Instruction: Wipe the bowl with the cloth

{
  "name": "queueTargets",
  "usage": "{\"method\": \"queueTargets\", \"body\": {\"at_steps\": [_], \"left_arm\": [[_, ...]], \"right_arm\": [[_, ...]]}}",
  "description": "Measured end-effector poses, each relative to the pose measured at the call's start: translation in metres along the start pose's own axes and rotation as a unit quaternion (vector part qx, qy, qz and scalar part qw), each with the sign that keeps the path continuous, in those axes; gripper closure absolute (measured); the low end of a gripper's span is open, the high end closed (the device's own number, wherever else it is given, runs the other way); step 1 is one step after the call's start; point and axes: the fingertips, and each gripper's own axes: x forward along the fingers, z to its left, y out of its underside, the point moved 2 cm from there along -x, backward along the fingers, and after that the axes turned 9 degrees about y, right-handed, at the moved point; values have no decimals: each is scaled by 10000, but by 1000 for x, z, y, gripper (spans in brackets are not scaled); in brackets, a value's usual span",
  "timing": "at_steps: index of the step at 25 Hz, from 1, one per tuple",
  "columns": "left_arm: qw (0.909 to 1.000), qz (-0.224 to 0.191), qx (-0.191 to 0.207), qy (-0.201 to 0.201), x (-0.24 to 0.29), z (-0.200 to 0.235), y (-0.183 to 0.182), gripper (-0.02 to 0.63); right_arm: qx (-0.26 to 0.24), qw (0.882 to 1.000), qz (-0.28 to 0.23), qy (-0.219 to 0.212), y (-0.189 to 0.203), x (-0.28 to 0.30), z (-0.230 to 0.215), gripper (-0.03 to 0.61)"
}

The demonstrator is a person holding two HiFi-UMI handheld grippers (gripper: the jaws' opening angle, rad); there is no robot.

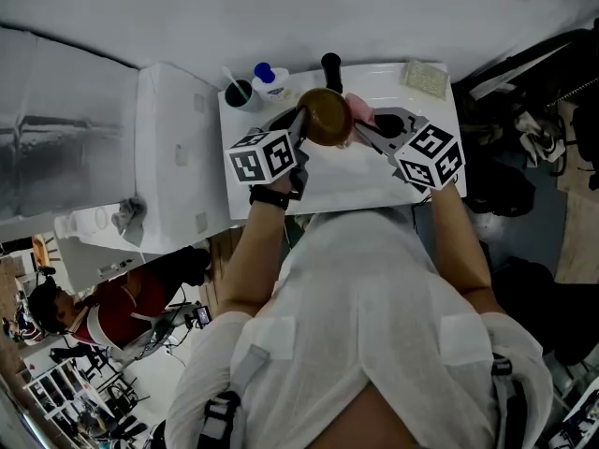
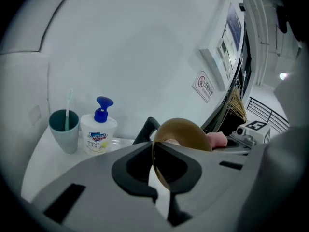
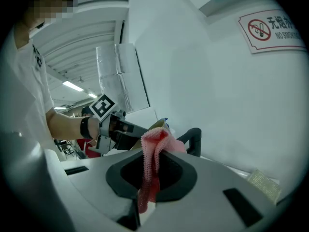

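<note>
bowl held up, cloth at its edge: the wipe was in hand

the left gripper [image 2: 155, 164] was closed tight on the rim of the brown bowl [image 2: 182, 129], the thin wall pinched between its pads. the bowl was lifted off the white counter [image 1: 374, 183] and tipped on edge. the right gripper [image 3: 146, 180] was clamped on the pink cloth [image 3: 154, 151]. a fold of cloth stood up past its jaws and a tail hung down between them.

in the head view the two grippers faced each other over the counter, with the bowl between them and the cloth right at the bowl's right-hand edge. whether the cloth actually pressed on the bowl could not be made out; it was touching or just beside it.

by my reading this was the wiping step itself, at or close to contact, rather than the pick-up of either thing.

the next move would call for the raised fold to be pressed against the bowl's surface and swept around it. the left gripper would have to hold firm, or roll the bowl to offer fresh surface. a grip on the rim alone gives little leverage, so a hard push from the cloth could twist the bowl in the jaws.

a soap bottle [image 2: 98, 132] and a green cup [image 2: 64, 129] stood well off to the left, clear of the work.
</note>
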Motion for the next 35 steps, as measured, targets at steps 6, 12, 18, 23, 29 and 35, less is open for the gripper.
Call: {"method": "queueTargets", "body": {"at_steps": [6,12,18,23,29,35], "left_arm": [[9973,-389,-604,-166,2,5,-12,597],[9901,-775,-890,-762,-3,20,-18,597],[9914,-720,-970,-504,6,5,-14,597],[9934,-609,-846,-486,1,8,-6,597],[9989,-56,34,-454,1,4,10,595],[9932,798,840,64,15,-20,26,595]], "right_arm": [[329,9995,-3,24,12,1,-1,538],[162,9998,152,-4,18,7,12,538],[182,9996,159,-165,17,18,22,538],[129,9997,198,49,17,10,7,538],[309,9976,83,622,8,-2,-31,538],[1,9988,88,478,-13,2,-36,538]]}}
